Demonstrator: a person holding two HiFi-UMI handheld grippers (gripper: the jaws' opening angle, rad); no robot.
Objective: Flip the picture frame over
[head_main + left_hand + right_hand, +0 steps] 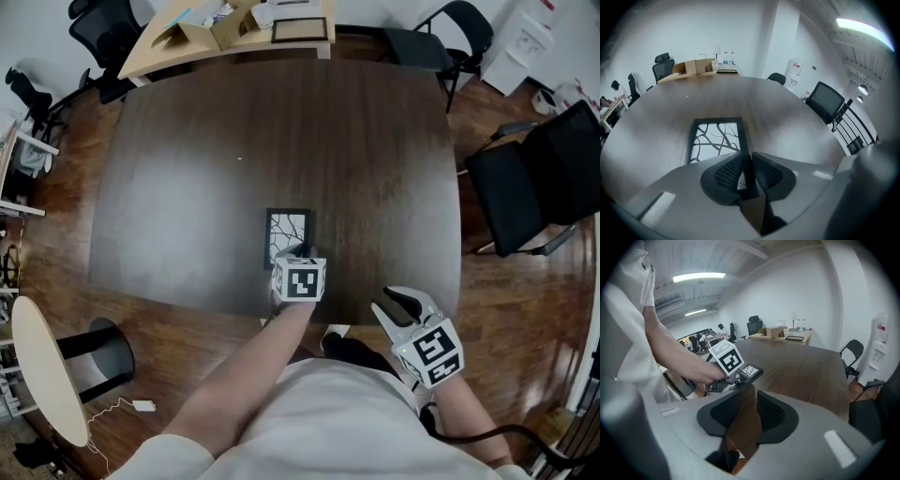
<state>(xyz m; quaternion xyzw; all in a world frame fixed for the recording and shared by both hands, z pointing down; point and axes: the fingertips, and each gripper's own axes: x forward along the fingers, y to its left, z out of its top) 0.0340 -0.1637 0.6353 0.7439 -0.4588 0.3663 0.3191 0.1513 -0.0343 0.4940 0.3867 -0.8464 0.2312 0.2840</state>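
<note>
Black picture frame pinched by left hand-held gripper (its view only); right hand-held gripper narrow, empty.

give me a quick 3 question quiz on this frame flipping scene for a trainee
1. True or false: the right gripper holds the picture frame.
2. Which face of the picture frame shows? A: the branch picture. B: the plain back.
3. Fill in: in the left gripper view, the left gripper is closed on the frame's ___ edge.

Key: 1 false, its jaws are apart with nothing between them; 2 A; 3 right.
</note>
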